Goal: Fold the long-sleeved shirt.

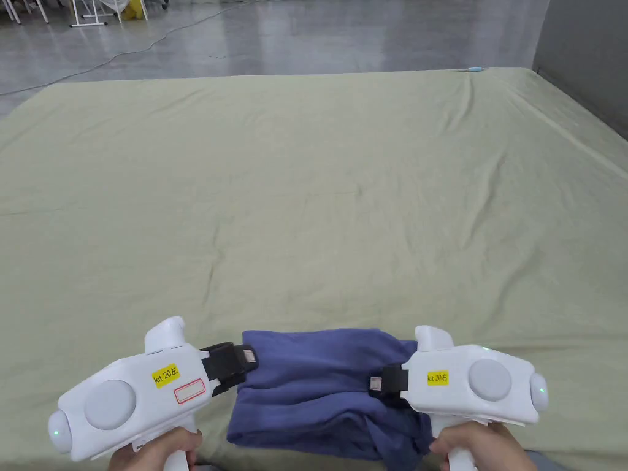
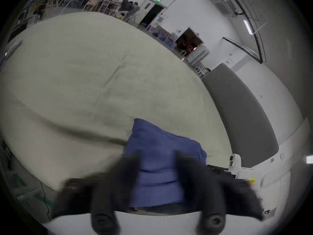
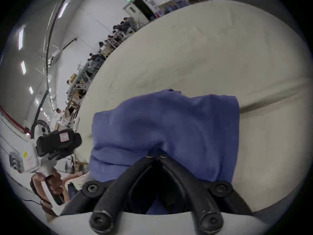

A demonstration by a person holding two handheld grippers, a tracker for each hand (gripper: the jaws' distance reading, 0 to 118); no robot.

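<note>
Large hall, glossy grey floor (image 1: pixel 319 37), grey panel wall (image 1: pixel 582 55) at far right; people seated at tables in the distance in both gripper views. A wide desk under a wrinkled pale green cloth (image 1: pixel 319 184) takes up most of the head view. Long-sleeved shirt (image 1: pixel 319 392), blue-purple, lies bunched in thick folds at the near edge of the desk, centre, between the two tools; some darker fabric hangs over the near-right edge. Left hand-held gripper (image 1: pixel 248 356): black tip touching the shirt's far-left corner; in the left gripper view (image 2: pixel 156 164) its jaws are blurred but stand spread, blue cloth showing between them, not clamped. Right hand-held gripper (image 1: pixel 375 384): tip on the shirt's right side; in the right gripper view (image 3: pixel 156 156) jaws pressed together at the tips, pinching a pucker of shirt fabric. Left hand (image 1: pixel 159 451) and right hand (image 1: pixel 478 446) grip the white handles at the near edge.
</note>
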